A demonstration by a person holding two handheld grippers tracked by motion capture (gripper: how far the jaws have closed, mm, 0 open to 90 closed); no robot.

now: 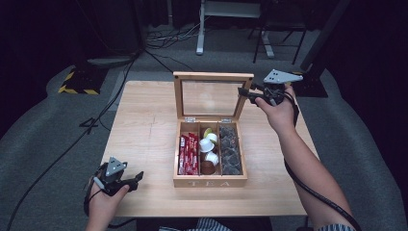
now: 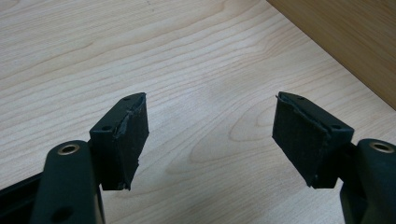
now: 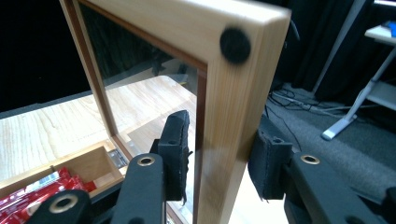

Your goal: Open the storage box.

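A wooden tea box (image 1: 210, 182) stands open in the middle of the table, its glass-paned lid (image 1: 213, 75) upright. Inside lie red packets (image 1: 188, 153), white and brown capsules (image 1: 208, 144) and dark pods (image 1: 230, 149). My right gripper (image 1: 243, 92) is shut on the lid's right frame edge (image 3: 224, 84), one pad on the glass side and one behind; red packets (image 3: 32, 193) show below. My left gripper (image 1: 137, 177) rests low at the table's front left, open and holding nothing. Bare wood lies between its pads (image 2: 126, 140), and the box wall (image 2: 345, 42) shows at the upper right.
The light wooden table (image 1: 144, 130) has free room left of the box. On the grey floor beyond are black cables (image 1: 163, 41), a yellow-and-black striped base (image 1: 79, 82), a white desk leg (image 1: 200, 29) and a dark chair (image 1: 279, 29).
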